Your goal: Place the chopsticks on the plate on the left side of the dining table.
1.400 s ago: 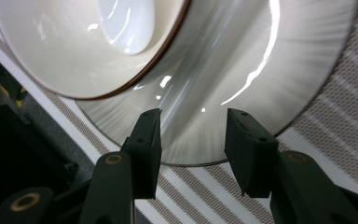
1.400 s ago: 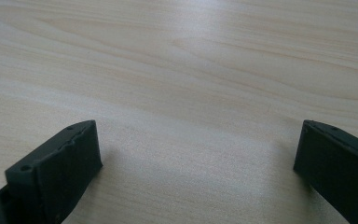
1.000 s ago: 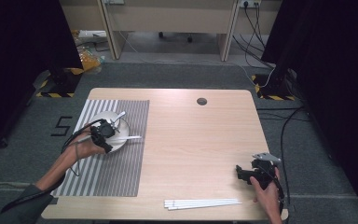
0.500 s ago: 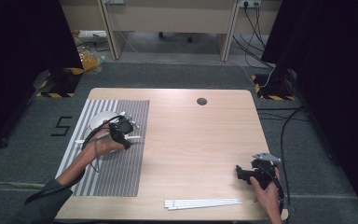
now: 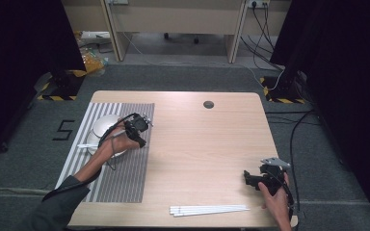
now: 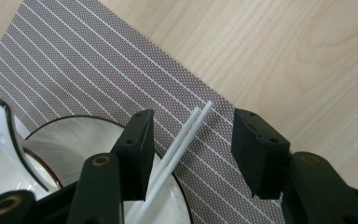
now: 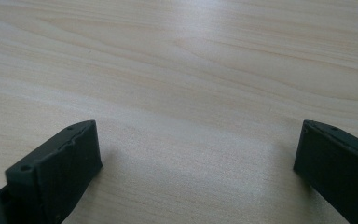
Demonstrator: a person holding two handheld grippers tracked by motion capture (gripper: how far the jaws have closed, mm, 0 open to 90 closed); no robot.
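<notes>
Wooden tabletop (image 5: 197, 144): left hand-held gripper (image 6: 191, 140) stands half-open around white chopsticks (image 6: 179, 144) resting on a bowl (image 6: 74, 140), unclamped; a nudge could roll them off

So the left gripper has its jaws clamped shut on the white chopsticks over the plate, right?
Not quite. The left gripper is over the plate and the white chopsticks lie between its jaws, but the left gripper view shows the jaws standing open, with a gap on either side of the chopsticks.
</notes>
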